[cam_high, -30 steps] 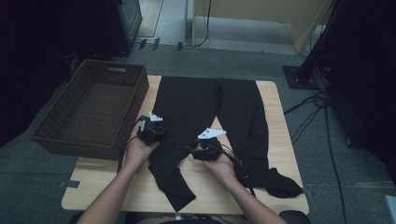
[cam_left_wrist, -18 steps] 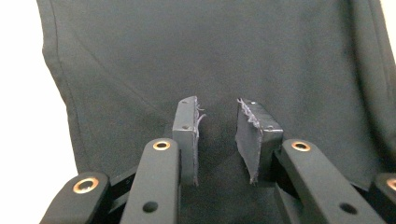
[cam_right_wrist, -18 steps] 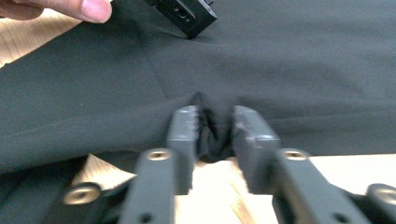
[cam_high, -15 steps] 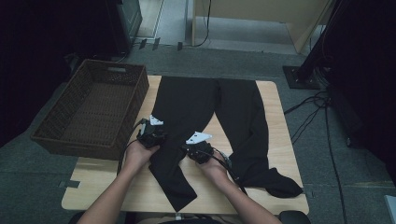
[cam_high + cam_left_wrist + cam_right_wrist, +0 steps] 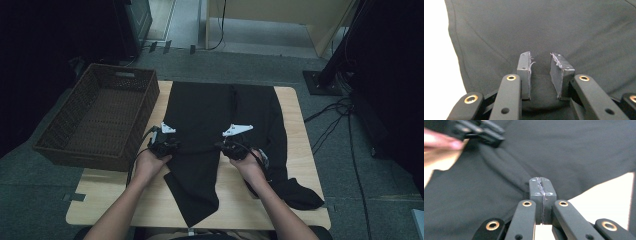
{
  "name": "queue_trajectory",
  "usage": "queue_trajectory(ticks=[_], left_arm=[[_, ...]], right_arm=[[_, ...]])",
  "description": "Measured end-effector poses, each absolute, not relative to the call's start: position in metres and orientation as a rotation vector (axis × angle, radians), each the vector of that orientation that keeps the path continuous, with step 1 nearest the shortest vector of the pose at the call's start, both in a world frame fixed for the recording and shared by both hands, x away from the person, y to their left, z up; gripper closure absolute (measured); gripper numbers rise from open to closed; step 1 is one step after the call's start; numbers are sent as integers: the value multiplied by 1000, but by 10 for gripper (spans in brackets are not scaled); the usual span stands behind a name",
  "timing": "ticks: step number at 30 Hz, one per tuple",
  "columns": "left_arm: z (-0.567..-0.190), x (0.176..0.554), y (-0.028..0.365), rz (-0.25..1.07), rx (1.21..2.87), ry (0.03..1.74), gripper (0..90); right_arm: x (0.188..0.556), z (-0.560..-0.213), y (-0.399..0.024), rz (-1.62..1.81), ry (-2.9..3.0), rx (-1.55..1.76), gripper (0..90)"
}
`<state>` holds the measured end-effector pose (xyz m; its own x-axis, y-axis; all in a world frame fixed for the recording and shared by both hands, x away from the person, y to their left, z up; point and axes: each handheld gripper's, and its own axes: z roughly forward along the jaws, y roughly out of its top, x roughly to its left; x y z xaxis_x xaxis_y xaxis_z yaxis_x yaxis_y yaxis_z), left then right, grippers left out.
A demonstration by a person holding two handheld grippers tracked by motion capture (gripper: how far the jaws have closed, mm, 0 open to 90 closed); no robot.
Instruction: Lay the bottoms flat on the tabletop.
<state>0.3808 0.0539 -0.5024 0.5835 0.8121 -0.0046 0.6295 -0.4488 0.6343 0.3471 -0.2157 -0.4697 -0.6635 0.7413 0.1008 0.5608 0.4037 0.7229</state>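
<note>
- 2 tongs work on a pair of black trousers [image 5: 220, 115] spread flat on the wooden tabletop [image 5: 300, 150], waistband at the far edge, legs running toward the person.
- Left tongs [image 5: 162, 145] sit at the outer edge of the left trouser leg; in the left gripper view their pads [image 5: 524, 72] stand apart over the black cloth, a small hump of it lying loose between them, so they are released.
- Right tongs [image 5: 232, 147] sit at the inner edge of the right leg; in the right gripper view they are clenched pad to pad, just above the cloth, and whether any fabric is pinched cannot be told.
- Compared with 1 second ago, the right tongs have snapped shut and the right hand has shifted; the left hand kept its place.
- Beside the tabletop's left edge stands a brown wicker basket [image 5: 145, 107].
- No brand, label or writing is readable.
</note>
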Motion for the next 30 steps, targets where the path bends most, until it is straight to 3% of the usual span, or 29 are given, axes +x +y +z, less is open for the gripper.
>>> queue_trajectory(ticks=[2, 4, 7, 10, 16, 23, 30], left_arm=[[-502, 381, 51, 405, 2223, 1143, 715], [-503, 381, 51, 404, 2220, 1143, 716], [-503, 381, 53, 399, 2221, 1135, 717], [-503, 381, 52, 397, 2214, 1143, 717], [-503, 382, 55, 371, 2205, 1151, 718], [-503, 383, 57, 355, 2191, 1150, 729], [-503, 384, 58, 346, 2187, 1151, 731]], right_arm=[[349, -475, -214, 1065, 2399, 1161, 894], [346, -481, -209, 1059, 2356, 1168, 755], [336, -477, -204, 1224, 2349, 1156, 734], [323, -475, -190, 1337, 2379, 1129, 758], [292, -486, -136, 1425, 2525, 987, 900], [286, -511, -85, 1309, 2654, 891, 900], [272, -519, -74, 1330, 2727, 842, 900]])
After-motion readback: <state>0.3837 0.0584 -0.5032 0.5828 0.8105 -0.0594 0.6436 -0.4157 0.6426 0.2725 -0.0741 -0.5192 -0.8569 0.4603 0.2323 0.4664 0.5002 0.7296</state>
